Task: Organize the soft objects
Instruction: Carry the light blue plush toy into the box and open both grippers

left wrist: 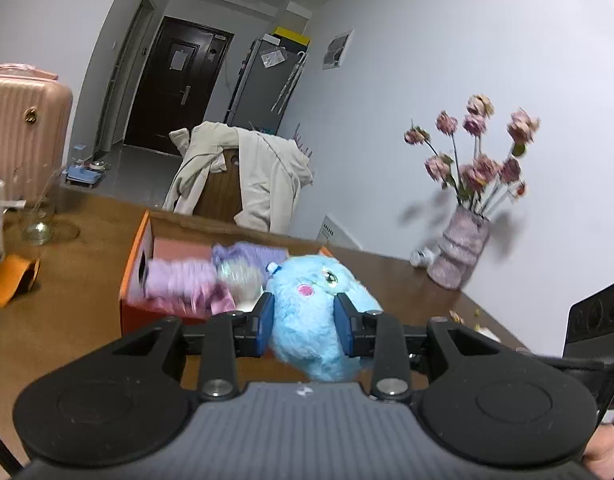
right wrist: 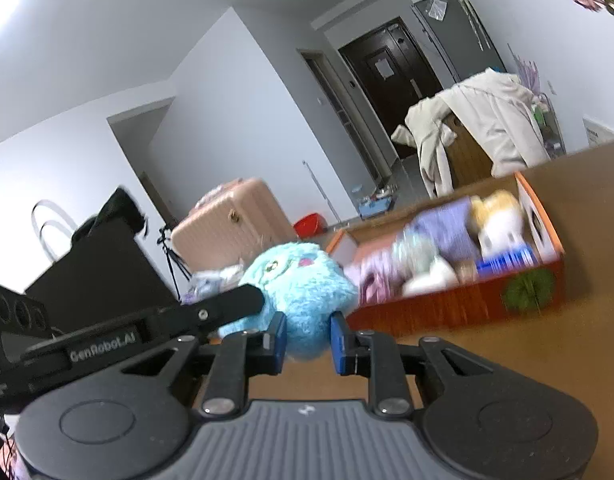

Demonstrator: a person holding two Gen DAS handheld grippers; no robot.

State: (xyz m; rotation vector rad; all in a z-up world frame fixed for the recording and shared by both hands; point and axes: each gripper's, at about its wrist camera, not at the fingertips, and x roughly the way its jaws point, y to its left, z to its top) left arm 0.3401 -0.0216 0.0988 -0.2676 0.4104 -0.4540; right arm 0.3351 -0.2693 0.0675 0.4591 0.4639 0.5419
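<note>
A fluffy blue plush toy [left wrist: 317,312] with a pink cheek and green eye is held above the brown table [left wrist: 87,320]. My left gripper [left wrist: 305,326] is shut on the plush's lower body. My right gripper [right wrist: 308,338] is shut on the same blue plush toy [right wrist: 299,292] from the other side, and the left gripper's finger [right wrist: 235,304] shows against it there. Just beyond stands an orange box [left wrist: 133,264], also in the right wrist view [right wrist: 447,308], holding several soft items in purple, pink, white and yellow.
A vase of pink dried flowers [left wrist: 463,244] stands on the table at the right by the wall. A glass jar [left wrist: 39,220] and an orange item [left wrist: 11,284] sit at the left. A chair draped with a cream coat [left wrist: 247,176] stands behind the table.
</note>
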